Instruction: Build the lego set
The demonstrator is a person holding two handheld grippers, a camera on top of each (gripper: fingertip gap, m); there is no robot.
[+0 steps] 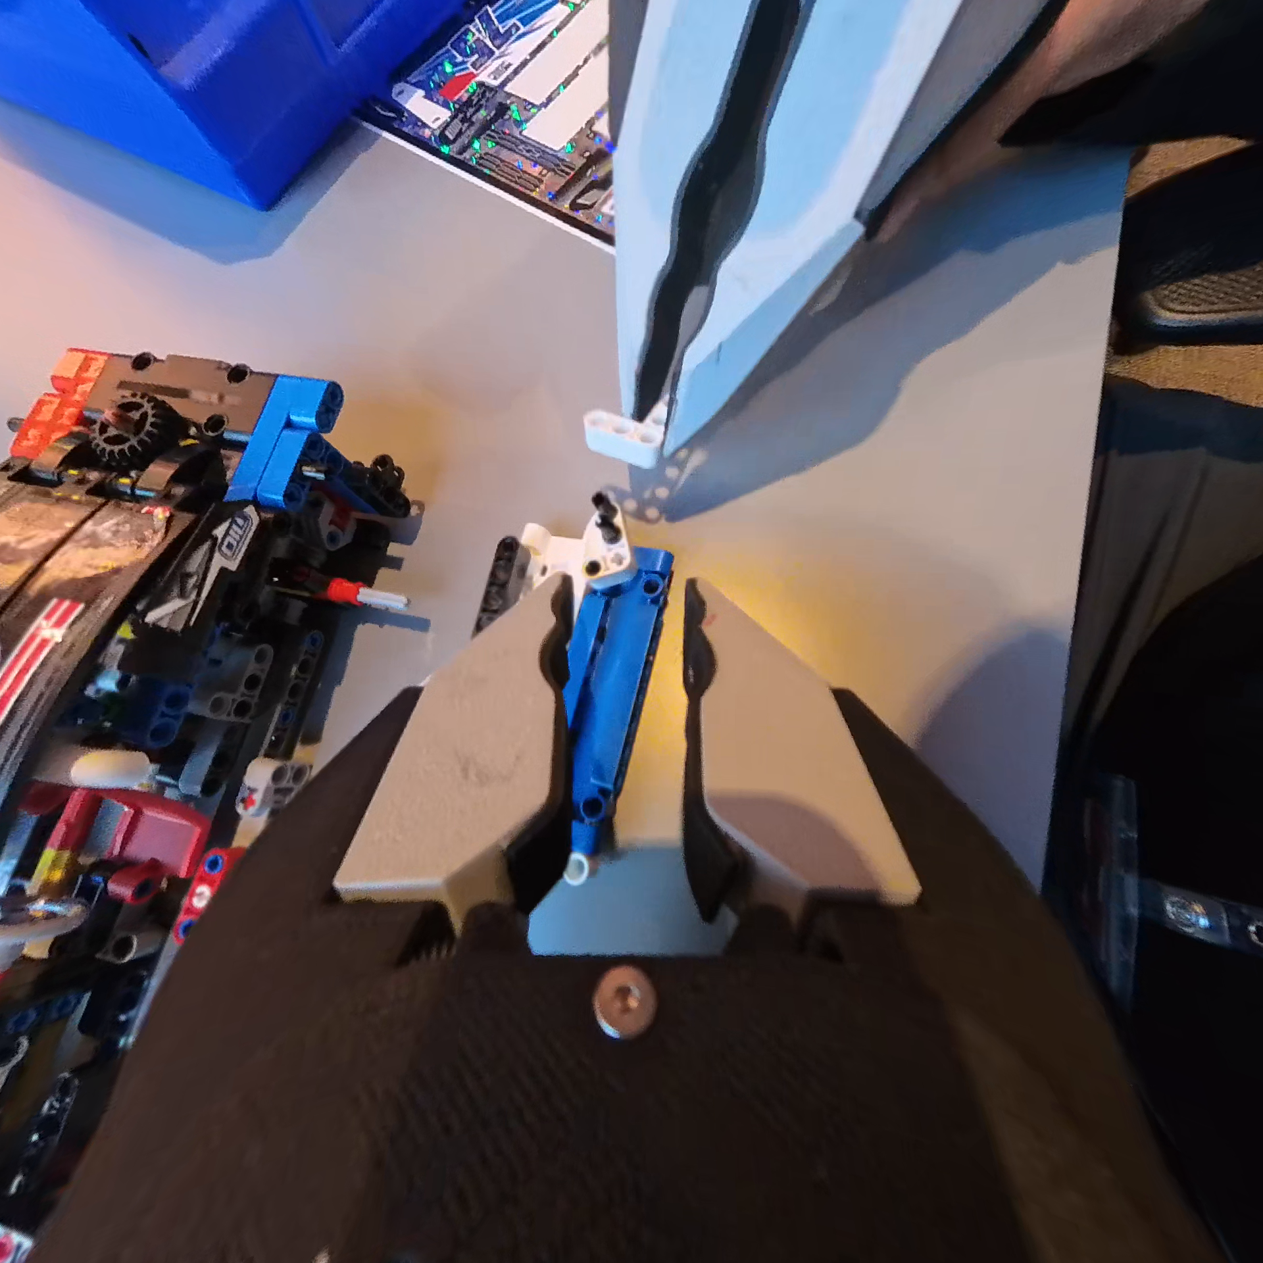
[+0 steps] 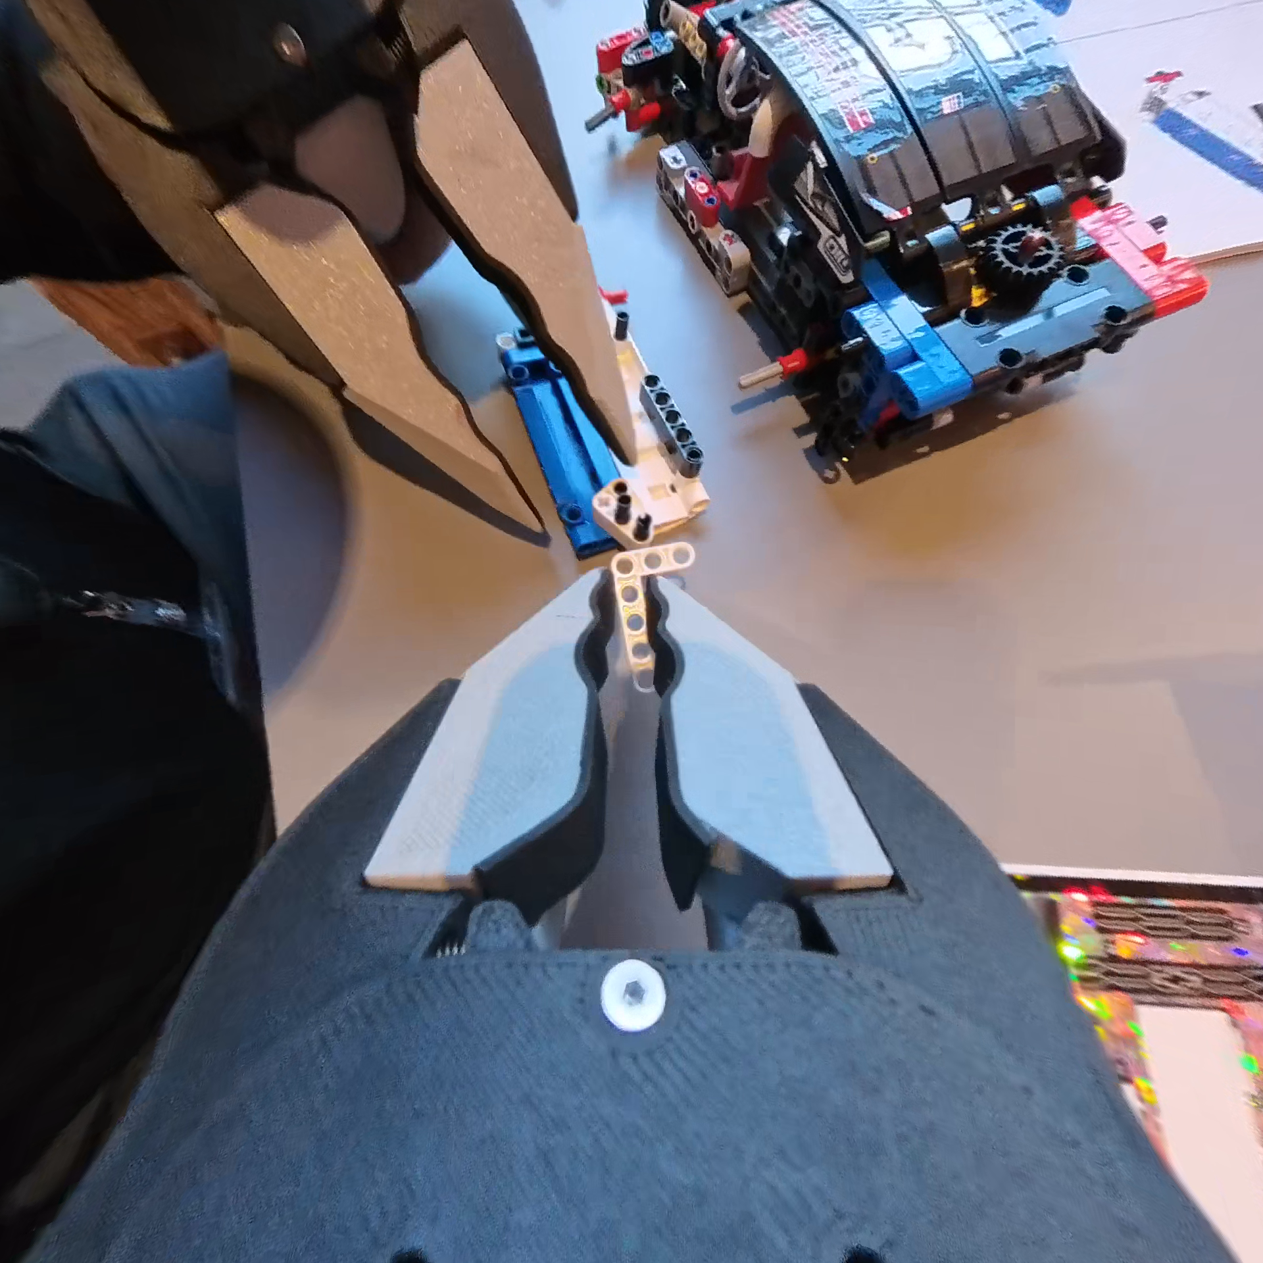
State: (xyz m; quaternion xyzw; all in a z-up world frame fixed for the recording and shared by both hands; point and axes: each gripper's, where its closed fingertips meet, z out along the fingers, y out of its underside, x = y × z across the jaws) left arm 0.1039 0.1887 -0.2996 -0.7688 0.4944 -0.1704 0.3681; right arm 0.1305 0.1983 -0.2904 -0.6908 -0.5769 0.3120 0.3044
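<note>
My left gripper (image 1: 629,584) is open and low over the table. Its jaws straddle a small sub-assembly: a long blue panel (image 1: 615,683) with white pieces and a black beam (image 2: 673,424) on its side. In the right wrist view the left gripper (image 2: 579,491) comes in from the upper left. A small light corner piece with black pins (image 2: 618,512) sits at the sub-assembly's near end. My right gripper (image 2: 634,581) is shut on a white L-shaped beam (image 2: 632,615), held just short of those pins. It also shows in the left wrist view (image 1: 622,434).
The partly built black, blue and red car model (image 2: 922,239) stands on the grey table (image 2: 888,649), also in the left wrist view (image 1: 171,581). A blue bin (image 1: 205,89) and a shiny printed sheet (image 1: 512,102) lie beyond. The table's edge (image 1: 1093,547) is close. Only a small space, under 4 cm, lies between the two pairs of fingers.
</note>
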